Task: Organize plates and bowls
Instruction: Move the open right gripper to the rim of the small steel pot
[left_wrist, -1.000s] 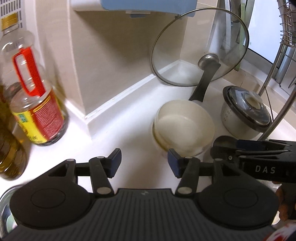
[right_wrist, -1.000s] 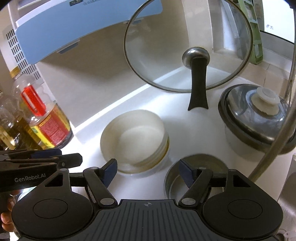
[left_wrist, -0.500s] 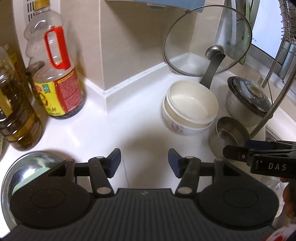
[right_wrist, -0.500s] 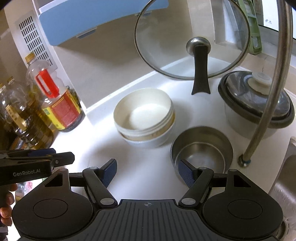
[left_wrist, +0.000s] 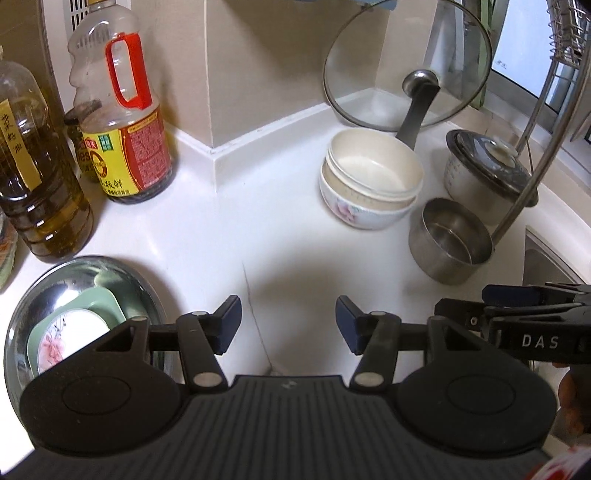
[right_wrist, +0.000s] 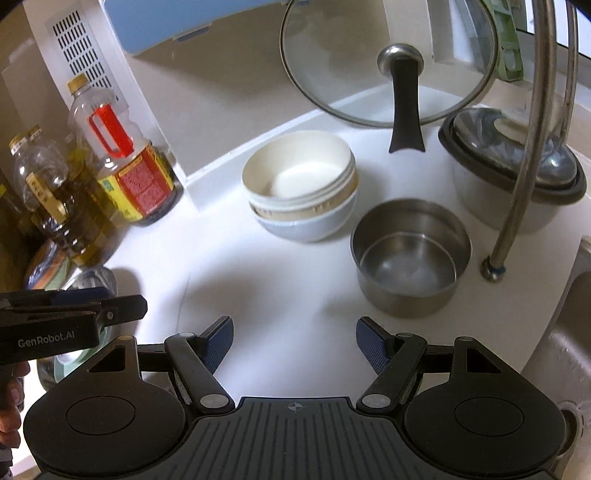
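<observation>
Both sets of jaws stand wide apart and hold nothing — left gripper (left_wrist: 288, 325), right gripper (right_wrist: 294, 345) — above the white surface (left_wrist: 236, 236). At centre frame sits the stack of bowls (right_wrist: 301, 186), a steel bowl (right_wrist: 410, 258) just beside it; a steel basin (left_wrist: 48, 288) holding dishes lies lower left.

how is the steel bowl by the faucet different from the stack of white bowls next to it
The steel bowl is bare shiny metal with straight sides; the white bowl stack is glossy cream and white, rounded, with a pink flower on the bottom bowl. The steel bowl stands alone and sits lower; the stack is several bowls nested, so it rises higher. The stack is nearer the wall, the steel bowl nearer the faucet. Both stand upright, look empty and rest on the white counter.
</observation>
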